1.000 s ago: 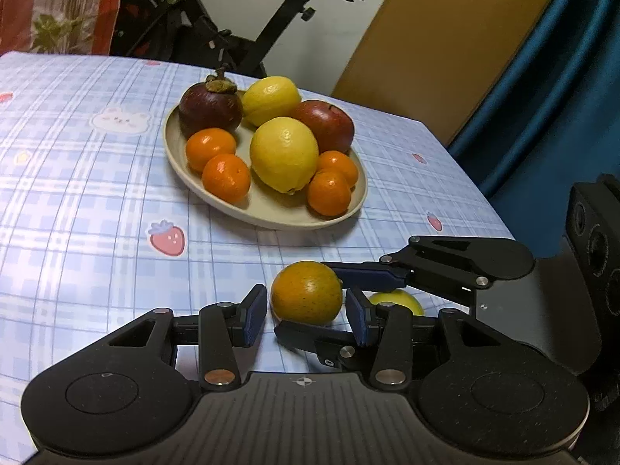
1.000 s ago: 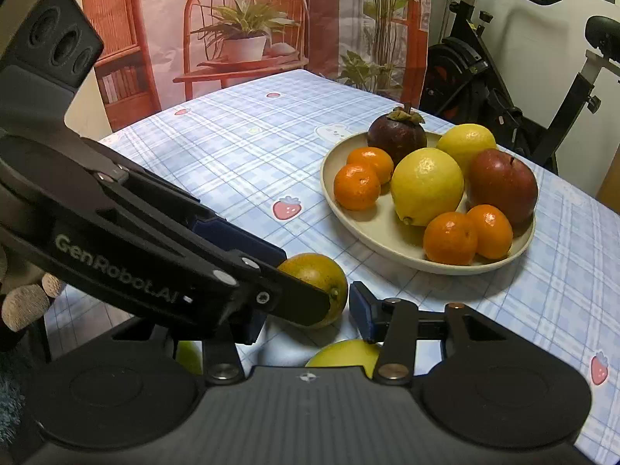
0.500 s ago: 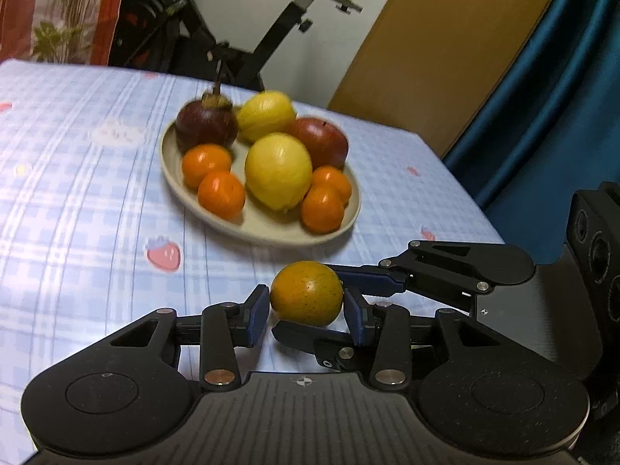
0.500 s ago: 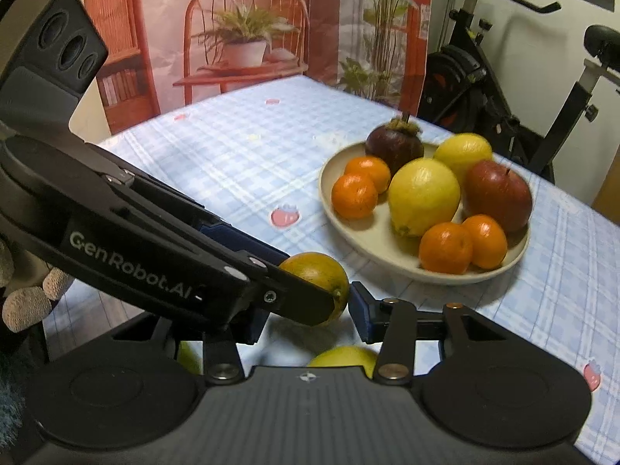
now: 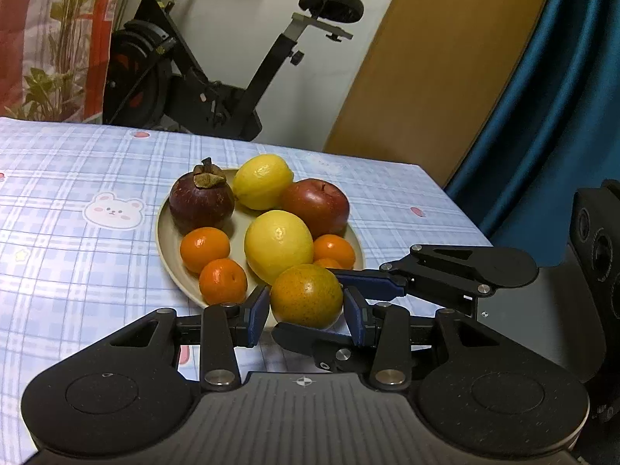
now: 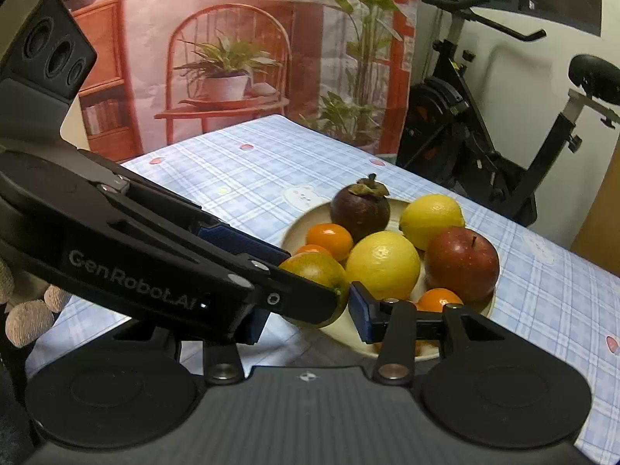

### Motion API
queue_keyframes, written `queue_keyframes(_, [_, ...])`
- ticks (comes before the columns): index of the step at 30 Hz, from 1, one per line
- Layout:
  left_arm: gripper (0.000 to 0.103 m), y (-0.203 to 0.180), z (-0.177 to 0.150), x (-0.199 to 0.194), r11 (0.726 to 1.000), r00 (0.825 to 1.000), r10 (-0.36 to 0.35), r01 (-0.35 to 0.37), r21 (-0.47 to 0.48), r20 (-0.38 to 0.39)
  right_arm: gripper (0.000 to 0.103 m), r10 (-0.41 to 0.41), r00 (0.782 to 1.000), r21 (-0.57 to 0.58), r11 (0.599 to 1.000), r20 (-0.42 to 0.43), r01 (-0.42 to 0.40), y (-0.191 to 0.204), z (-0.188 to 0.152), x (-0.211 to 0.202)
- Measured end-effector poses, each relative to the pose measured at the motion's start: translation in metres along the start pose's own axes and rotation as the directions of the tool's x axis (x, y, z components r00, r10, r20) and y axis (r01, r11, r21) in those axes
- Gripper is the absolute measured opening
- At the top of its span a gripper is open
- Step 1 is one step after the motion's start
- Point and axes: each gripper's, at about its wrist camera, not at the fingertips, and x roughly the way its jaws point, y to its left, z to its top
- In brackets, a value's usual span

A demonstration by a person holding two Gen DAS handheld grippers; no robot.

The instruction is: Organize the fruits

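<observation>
We have the speckled orange (image 5: pixel 306 295) pinched between the blue pads of our left tongs (image 5: pixel 306 312), one pad on each flank at its widest girth, and it hangs clear of the checked tablecloth (image 5: pixel 77 232), just short of the near rim of the beige plate (image 5: pixel 162 240). Our right tongs (image 6: pixel 306 310) cross in from the side around the same fruit; their far pad stands a little off the skin and the near one is hidden behind the left tongs, so we cannot tell whether they grip or merely bracket it.

Ahead of the tongs the plate is crowded: a mangosteen (image 5: pixel 201 201) at the far left, two lemons (image 5: pixel 278 246), a red apple (image 5: pixel 316 211) and several mandarins (image 5: pixel 223 281) nearer us.

We judge the orange to be firm, moderately heavy and round, with a waxy peel that may slip or roll if the pads sit off centre, so the hold across its equator seems right. The squeeze should be modest, enough to carry without bruising. The only open landing looks like the near edge of the plate, where it could roll off or nudge the mandarins.
</observation>
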Motion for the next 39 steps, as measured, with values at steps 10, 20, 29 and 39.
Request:
queue_keyframes(10, [0.044,0.007,-0.001,0.011,1.0,1.0,0.015,-0.015,0.0,-0.024,0.046,0.0,0.999,0.053,0.999,-0.04,0.003,-0.011,-0.002,0.017])
queue_keyframes(20, [0.044,0.007,0.001,0.018,1.0,0.999,0.03,-0.03,0.0,-0.034,0.047,-0.017,0.998,0.072,0.997,-0.06,0.021,-0.013,-0.002,0.021])
queue_keyframes(29, [0.047,0.004,0.001,0.016,0.998,0.998,0.055,-0.054,0.014,-0.029,0.05,-0.028,0.997,0.078,0.996,-0.069,0.033,-0.013,-0.002,0.018])
queue_keyframes(39, [0.048,0.002,0.005,0.008,0.995,0.995,0.099,-0.099,0.026,-0.008,0.052,-0.037,0.997,0.083,0.996,-0.066,0.042,-0.013,-0.002,0.01])
